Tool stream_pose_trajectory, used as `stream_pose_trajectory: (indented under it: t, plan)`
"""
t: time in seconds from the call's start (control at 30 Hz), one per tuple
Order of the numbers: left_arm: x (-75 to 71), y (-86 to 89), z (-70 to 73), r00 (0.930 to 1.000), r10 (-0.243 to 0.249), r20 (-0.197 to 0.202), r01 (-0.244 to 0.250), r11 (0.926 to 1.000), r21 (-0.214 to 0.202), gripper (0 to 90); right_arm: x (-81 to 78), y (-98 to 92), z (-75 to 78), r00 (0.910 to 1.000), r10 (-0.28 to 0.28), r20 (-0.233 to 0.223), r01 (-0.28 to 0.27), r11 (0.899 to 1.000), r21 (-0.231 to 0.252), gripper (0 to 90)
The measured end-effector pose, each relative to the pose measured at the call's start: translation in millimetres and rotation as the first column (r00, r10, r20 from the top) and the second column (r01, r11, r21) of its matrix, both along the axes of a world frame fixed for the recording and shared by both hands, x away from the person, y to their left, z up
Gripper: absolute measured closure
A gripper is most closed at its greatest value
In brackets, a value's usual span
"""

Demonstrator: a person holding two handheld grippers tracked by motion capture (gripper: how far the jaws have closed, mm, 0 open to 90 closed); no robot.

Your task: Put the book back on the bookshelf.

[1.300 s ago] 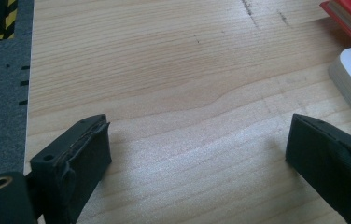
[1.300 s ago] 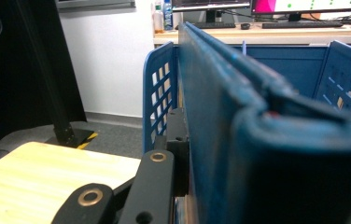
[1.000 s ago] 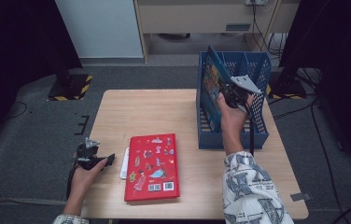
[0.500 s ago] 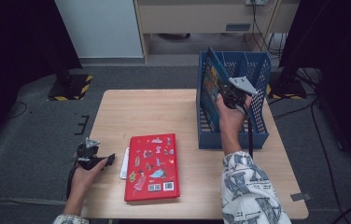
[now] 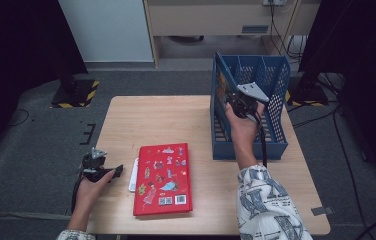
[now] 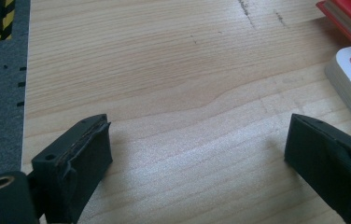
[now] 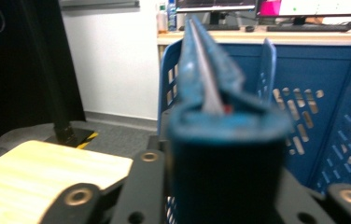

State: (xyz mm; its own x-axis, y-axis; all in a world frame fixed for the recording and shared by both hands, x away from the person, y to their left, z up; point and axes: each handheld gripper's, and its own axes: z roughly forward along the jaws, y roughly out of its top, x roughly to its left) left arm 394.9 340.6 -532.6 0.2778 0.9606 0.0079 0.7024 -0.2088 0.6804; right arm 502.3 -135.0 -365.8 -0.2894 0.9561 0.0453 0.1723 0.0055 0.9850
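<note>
On the wooden table (image 5: 176, 120), right gripper (image 5: 240, 102) fingers, just easing, still pinch the blue book (image 7: 211, 70) in the blue rack (image 5: 248, 147) at two o'clock; released tilted, it could topple. Left gripper (image 6: 201, 158) fingers gape, empty.

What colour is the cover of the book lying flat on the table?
Red, with small cartoon pictures; the book shows best in the high view.

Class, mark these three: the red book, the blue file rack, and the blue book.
red book (image 5: 163, 177), high view, middle of its cover
blue file rack (image 5: 276, 75), high view, perforated back wall
blue book (image 7: 227, 158), right gripper view, its spine
</note>
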Motion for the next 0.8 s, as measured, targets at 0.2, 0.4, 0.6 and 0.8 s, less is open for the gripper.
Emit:
stream_pose_trajectory:
  t: [0.2,0.4,0.6,0.8]
  plan:
    - [-0.2,-0.1,0.0,1.0,0.001,0.0,-0.001,1.0,0.0,6.2,-6.1,-3.1,-0.4,0.999,0.038,-0.024,-0.038,0.999,-0.005,62.9]
    - [-0.9,0.1,0.1,1.0,0.002,0.0,-0.002,1.0,0.001,6.2,-20.9,-6.5,-3.6,0.9966,0.072,-0.04,-0.072,0.997,-0.004,58.5]
    - [-0.9,-0.2,0.1,1.0,0.003,-0.001,-0.003,1.0,0.001,6.2,-34.6,-11.7,-10.7,0.9932,0.082,-0.083,-0.084,0.996,-0.027,58.7]
    - [-0.7,-0.3,0.1,1.0,0.004,-0.001,-0.004,1.0,0.001,6.0,-44.1,-17.8,-20.5,0.9891,0.095,-0.112,-0.099,0.995,-0.032,63.1]
